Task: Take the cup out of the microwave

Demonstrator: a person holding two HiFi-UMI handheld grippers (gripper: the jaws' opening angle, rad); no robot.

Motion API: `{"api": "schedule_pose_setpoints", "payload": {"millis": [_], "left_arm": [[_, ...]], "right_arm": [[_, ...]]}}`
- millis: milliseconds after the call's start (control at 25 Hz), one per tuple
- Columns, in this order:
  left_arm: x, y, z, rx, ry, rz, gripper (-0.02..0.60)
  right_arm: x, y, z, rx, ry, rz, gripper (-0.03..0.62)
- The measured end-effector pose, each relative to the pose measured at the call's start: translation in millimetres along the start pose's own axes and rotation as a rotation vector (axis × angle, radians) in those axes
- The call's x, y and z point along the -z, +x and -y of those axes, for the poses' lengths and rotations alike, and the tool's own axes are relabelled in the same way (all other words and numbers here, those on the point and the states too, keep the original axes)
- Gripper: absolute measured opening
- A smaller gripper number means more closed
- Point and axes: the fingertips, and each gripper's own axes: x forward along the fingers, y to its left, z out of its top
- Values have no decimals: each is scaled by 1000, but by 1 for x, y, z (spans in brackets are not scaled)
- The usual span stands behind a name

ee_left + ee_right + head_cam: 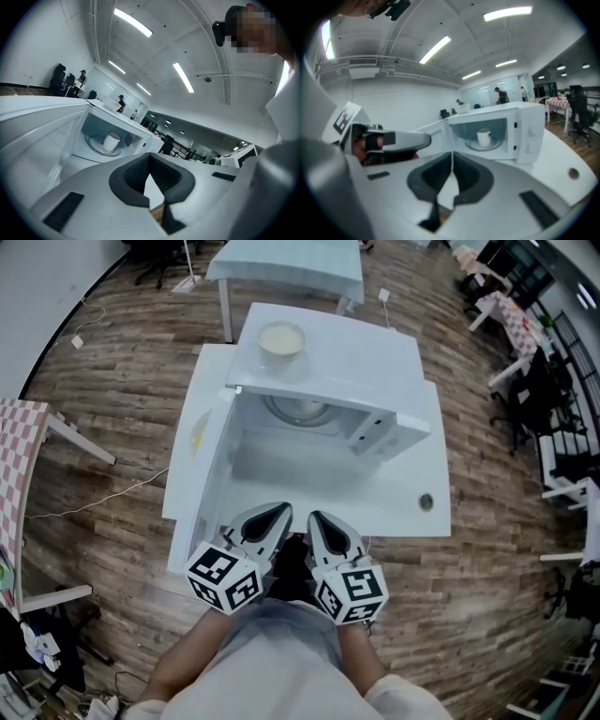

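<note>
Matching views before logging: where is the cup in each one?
Head view: inside the microwave cavity, upper centre; too faint to single out.
Left gripper view: cup, left of centre.
Right gripper view: cup, right of centre.
Shared landmark: the open microwave door.

Open microwave [361,367], bowl [281,338] on top

— White microwave [347,352], cup [483,137], table [403,507], all plain. Cream bowl [280,338].
— Noted. Brown plank floor [122,381], streaky grain. Red-and-white checked cloth [17,465]. Pale green desk [291,268].
— Black-and-white squares on cubes [225,577]. Dark grey ribbed pads [166,178]. Grey shirt [281,652].
</note>
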Motion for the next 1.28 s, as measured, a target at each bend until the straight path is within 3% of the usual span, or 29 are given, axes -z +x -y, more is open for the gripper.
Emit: {"api": "schedule_pose_setpoints", "payload": {"millis": [120, 240, 600, 960, 1280], "left_arm": [[-1, 6, -5, -22, 5, 9, 9], [-4, 13, -6, -44, 76, 12, 9], [-12, 34, -13, -90, 161, 30, 9], [-2, 45, -30, -103, 101, 1, 9], [-7, 55, -39, -118, 90, 1, 9]], "right_arm": [[-1, 5, 6, -4, 2, 3, 23], [-2, 11, 13, 1, 4, 5, 23], [-1, 44, 32, 5, -36, -4, 25], [4, 77, 49, 9, -120, -26, 30], [11, 110, 64, 1, -126, -44, 123]]}}
